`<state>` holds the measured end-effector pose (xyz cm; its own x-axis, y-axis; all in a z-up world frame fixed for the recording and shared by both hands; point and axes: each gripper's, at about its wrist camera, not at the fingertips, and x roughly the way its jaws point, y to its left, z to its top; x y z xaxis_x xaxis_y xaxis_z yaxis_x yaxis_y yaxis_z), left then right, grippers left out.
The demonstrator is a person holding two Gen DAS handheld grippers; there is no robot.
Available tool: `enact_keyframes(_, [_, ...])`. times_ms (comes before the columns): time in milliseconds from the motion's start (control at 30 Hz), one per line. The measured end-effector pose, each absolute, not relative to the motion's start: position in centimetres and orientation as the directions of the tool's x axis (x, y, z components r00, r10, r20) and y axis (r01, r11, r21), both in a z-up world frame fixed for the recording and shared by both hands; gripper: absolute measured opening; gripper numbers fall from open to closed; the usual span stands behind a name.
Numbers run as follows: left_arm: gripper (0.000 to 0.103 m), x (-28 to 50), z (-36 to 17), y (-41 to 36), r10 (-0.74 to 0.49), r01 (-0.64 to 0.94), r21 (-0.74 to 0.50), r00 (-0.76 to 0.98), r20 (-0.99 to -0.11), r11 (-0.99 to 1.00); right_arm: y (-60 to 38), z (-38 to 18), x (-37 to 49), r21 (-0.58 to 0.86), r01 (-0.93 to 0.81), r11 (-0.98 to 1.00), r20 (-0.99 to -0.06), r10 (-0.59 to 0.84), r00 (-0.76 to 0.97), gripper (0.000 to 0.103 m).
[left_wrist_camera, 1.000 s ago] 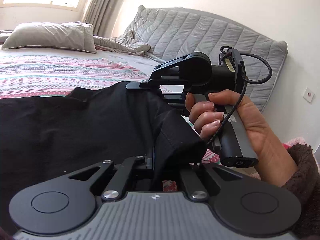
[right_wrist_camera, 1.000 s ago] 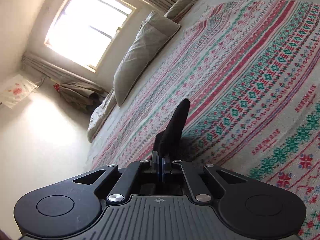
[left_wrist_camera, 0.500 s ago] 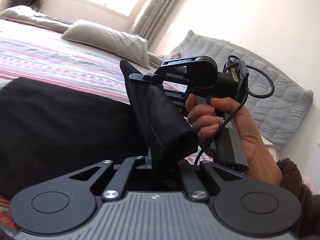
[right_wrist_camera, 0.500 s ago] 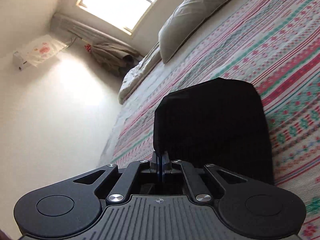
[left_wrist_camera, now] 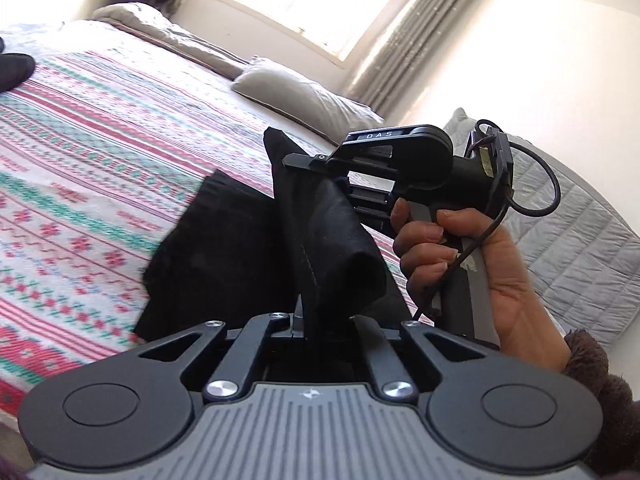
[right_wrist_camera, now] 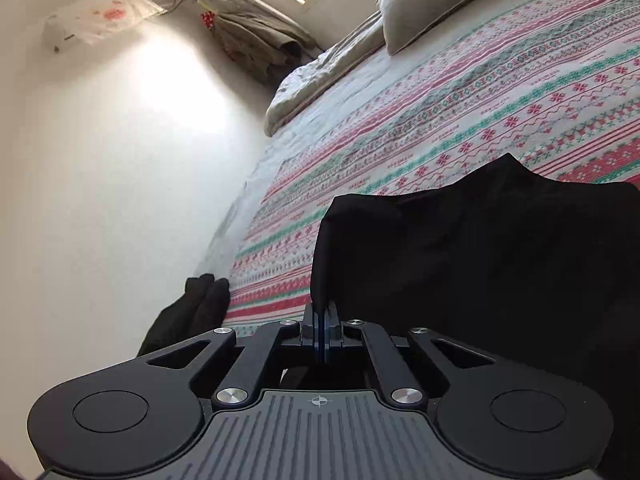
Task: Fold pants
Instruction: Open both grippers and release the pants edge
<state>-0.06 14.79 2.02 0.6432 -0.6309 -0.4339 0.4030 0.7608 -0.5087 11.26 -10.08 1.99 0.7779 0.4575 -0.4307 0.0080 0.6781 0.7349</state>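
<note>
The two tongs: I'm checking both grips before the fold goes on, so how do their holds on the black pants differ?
The left tongs pinch a thick bunched wad of the black pants that hides their tips; the right tongs clamp a thin edge, blue pads showing. From the left tongs the cloth rises steeply; beyond the right tongs it spreads wide over the patterned bedspread. Both are shut on the same pants.
</note>
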Motion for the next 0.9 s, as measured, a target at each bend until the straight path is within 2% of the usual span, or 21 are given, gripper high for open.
enact_keyframes(133, [0.019, -1.1, 2.3, 16.1, -0.584, 0.383, -0.465, 0.683, -0.439, 0.798, -8.4, 1.7, 12.0, 0.726, 0.009, 0.687, -0.446, 0.461, 0.767, 0.004])
enact_keyframes(200, [0.025, -1.8, 2.8, 16.6, -0.553, 0.376, -0.434, 0.720, -0.420, 0.819, -8.0, 1.7, 12.3, 0.715, 0.019, 0.699, -0.457, 0.446, 0.770, 0.004])
enact_keyframes(267, [0.049, -2.4, 3.6, 17.4, -0.543, 0.392, -0.404, 0.743, -0.390, 0.826, -7.9, 1.6, 12.6, 0.716, 0.029, 0.698, -0.460, 0.440, 0.772, 0.009])
enact_keyframes(300, [0.054, -2.5, 4.0, 17.6, -0.549, 0.408, -0.393, 0.746, -0.376, 0.824, -8.1, 1.5, 12.6, 0.723, 0.038, 0.690, -0.462, 0.442, 0.769, 0.012])
enact_keyframes(367, [0.065, -2.4, 4.7, 17.6, -0.578, 0.454, -0.375, 0.732, -0.360, 0.808, -8.5, 1.5, 12.5, 0.739, 0.045, 0.672, -0.457, 0.452, 0.766, 0.027])
enact_keyframes(433, [0.071, -1.9, 5.4, 17.5, -0.614, 0.498, -0.367, 0.702, -0.362, 0.786, -9.2, 2.1, 11.8, 0.736, 0.044, 0.676, -0.446, 0.434, 0.783, 0.063])
enact_keyframes(533, [0.071, -0.6, 5.7, 17.6, -0.633, 0.508, -0.383, 0.677, -0.376, 0.771, -10.3, 3.3, 10.3, 0.695, 0.025, 0.719, -0.447, 0.404, 0.798, 0.065])
enact_keyframes(800, [0.071, 4.5, 5.4, 16.5, -0.599, 0.441, -0.407, 0.633, -0.491, 0.800, -13.9, 4.3, 5.0, 0.586, 0.052, 0.809, -0.492, 0.304, 0.816, 0.070])
enact_keyframes(833, [0.066, 5.1, 5.3, 16.4, -0.593, 0.424, -0.418, 0.630, -0.501, 0.804, -14.3, 3.9, 4.4, 0.583, 0.057, 0.811, -0.496, 0.299, 0.816, 0.071])
enact_keyframes(900, [0.043, 5.8, 5.0, 16.2, -0.571, 0.392, -0.419, 0.636, -0.520, 0.819, -15.1, 3.0, 3.4, 0.588, 0.067, 0.806, -0.496, 0.294, 0.817, 0.071])
